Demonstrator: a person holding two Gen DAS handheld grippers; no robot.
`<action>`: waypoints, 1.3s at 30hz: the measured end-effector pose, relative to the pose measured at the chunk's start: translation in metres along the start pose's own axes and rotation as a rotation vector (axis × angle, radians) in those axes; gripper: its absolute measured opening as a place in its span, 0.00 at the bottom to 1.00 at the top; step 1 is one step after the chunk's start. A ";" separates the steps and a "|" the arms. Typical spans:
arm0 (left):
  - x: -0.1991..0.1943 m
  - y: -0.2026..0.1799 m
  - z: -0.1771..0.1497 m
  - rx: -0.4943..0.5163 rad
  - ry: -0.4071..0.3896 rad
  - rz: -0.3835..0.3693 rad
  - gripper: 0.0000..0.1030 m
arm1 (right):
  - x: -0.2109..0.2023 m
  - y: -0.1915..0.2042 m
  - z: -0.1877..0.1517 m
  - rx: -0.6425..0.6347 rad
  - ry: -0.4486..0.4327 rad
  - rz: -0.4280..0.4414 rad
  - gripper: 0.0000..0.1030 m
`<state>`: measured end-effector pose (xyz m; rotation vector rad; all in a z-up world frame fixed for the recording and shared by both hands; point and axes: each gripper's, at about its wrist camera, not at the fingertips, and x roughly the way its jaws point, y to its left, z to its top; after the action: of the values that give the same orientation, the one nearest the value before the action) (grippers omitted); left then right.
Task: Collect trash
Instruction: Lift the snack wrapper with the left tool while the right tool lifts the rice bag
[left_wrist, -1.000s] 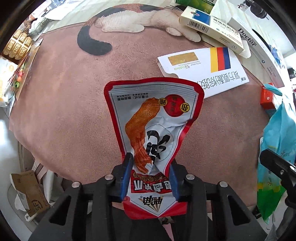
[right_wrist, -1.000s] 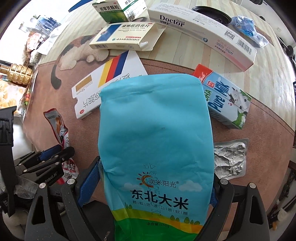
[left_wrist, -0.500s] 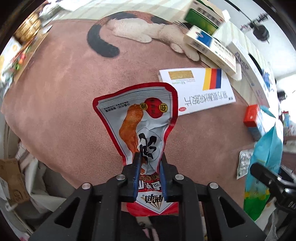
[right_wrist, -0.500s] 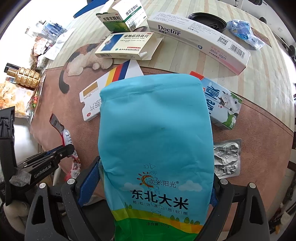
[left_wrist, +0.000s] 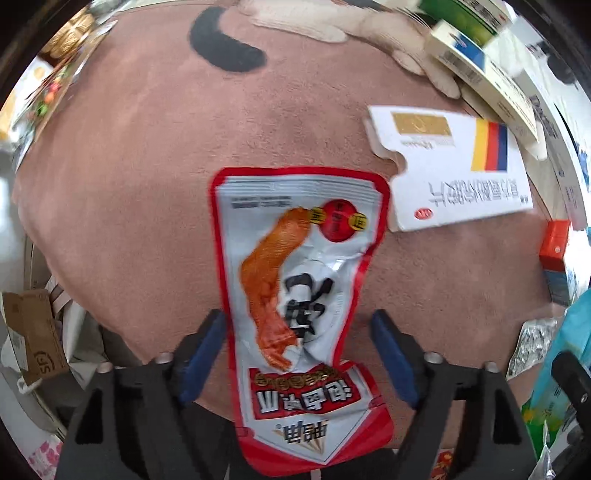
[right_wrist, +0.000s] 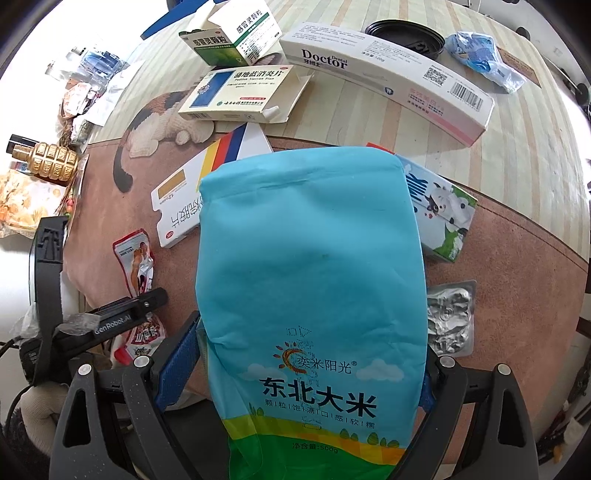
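A red and white snack wrapper (left_wrist: 295, 288) with an orange chicken-foot picture lies between the fingers of my left gripper (left_wrist: 299, 354), which is open wide; the blue pads stand clear of its sides. The wrapper hangs over the near edge of the brown mat (left_wrist: 147, 166). It also shows in the right wrist view (right_wrist: 137, 266), with the left gripper (right_wrist: 122, 314) beside it. My right gripper (right_wrist: 314, 369) holds a blue rice bag (right_wrist: 314, 277) upright between its fingers, which press its sides.
On the mat lie a white medicine box with a striped corner (left_wrist: 454, 173), a milk carton (right_wrist: 439, 218) and a crumpled foil blister pack (right_wrist: 448, 321). Behind are a long toothpaste box (right_wrist: 388, 79), more medicine boxes (right_wrist: 243, 92), a black lid (right_wrist: 404, 37) and a gold bottle (right_wrist: 51, 164).
My left gripper was shut on the snack wrapper half a second ago; now its fingers are spread wide and the wrapper is released. The right gripper still holds the rice bag.
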<state>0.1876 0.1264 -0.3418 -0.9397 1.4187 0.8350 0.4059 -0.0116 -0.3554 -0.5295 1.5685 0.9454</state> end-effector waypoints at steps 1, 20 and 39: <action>-0.001 -0.001 -0.001 0.014 0.001 0.013 0.82 | 0.000 0.000 0.000 0.001 0.000 0.001 0.92; -0.046 0.049 -0.030 -0.025 -0.075 -0.180 0.31 | 0.001 0.005 0.000 0.003 -0.014 0.017 0.92; -0.031 0.109 -0.009 -0.334 -0.012 -0.117 0.68 | 0.011 0.000 0.005 0.040 -0.014 -0.013 0.92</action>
<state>0.0849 0.1663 -0.3140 -1.2557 1.2209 1.0063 0.4067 -0.0064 -0.3656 -0.5038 1.5667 0.9042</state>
